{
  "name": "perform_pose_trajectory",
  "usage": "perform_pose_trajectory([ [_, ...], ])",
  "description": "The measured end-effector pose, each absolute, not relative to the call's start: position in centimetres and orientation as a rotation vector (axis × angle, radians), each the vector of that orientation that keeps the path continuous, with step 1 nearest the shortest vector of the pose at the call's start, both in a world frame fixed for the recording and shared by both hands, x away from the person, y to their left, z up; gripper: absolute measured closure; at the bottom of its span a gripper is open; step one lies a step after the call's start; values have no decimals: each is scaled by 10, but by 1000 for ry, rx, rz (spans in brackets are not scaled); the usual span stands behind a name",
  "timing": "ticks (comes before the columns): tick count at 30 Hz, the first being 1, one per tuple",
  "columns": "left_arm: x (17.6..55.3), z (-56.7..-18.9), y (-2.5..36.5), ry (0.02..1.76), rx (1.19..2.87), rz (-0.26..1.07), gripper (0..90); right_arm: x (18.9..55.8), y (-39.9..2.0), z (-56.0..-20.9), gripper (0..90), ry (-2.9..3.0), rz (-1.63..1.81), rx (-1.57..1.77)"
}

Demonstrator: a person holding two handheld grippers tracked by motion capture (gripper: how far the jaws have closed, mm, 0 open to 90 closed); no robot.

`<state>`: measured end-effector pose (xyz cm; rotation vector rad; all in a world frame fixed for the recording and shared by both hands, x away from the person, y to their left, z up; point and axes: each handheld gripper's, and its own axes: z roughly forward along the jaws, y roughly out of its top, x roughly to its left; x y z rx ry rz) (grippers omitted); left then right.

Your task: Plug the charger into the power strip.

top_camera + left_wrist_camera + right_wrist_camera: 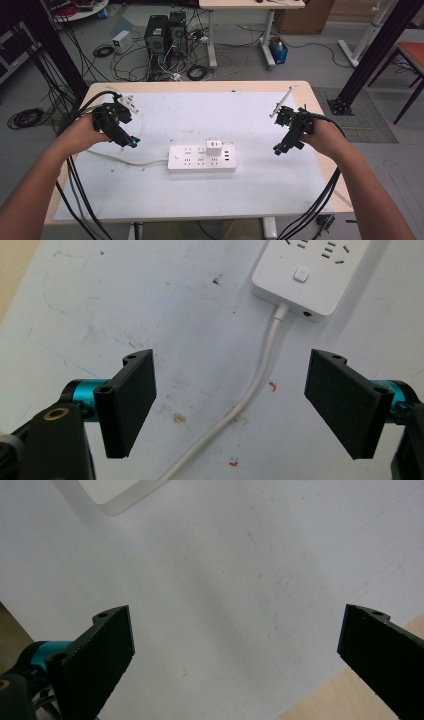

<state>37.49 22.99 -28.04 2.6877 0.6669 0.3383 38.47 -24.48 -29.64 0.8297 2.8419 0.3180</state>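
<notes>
A white power strip (202,158) lies flat in the middle of the white mat, with a small white plug block (214,148) seated in its upper right sockets. Its white cord (122,159) runs off to the left. My left gripper (132,142) hovers left of the strip, open and holding nothing; in the left gripper view the cord (256,385) passes under the gap and the strip's switch end (302,275) lies ahead. My right gripper (276,149) hangs to the right of the strip, jaws wide open over bare mat, with a corner of the strip (117,494) at top left.
The white mat (280,185) covers most of a light wooden table (320,165). Black cables trail from both grippers over the near table edge. On the floor behind the table stand computer towers (165,37) and tangled cables.
</notes>
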Motion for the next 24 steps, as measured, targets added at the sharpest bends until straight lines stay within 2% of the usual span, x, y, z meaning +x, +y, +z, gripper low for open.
perform_pose_trajectory([
  [24, 376, -286, 229, 696, 2687, 341, 207, 380, -253, -304, 9, 2844, 347, 845],
])
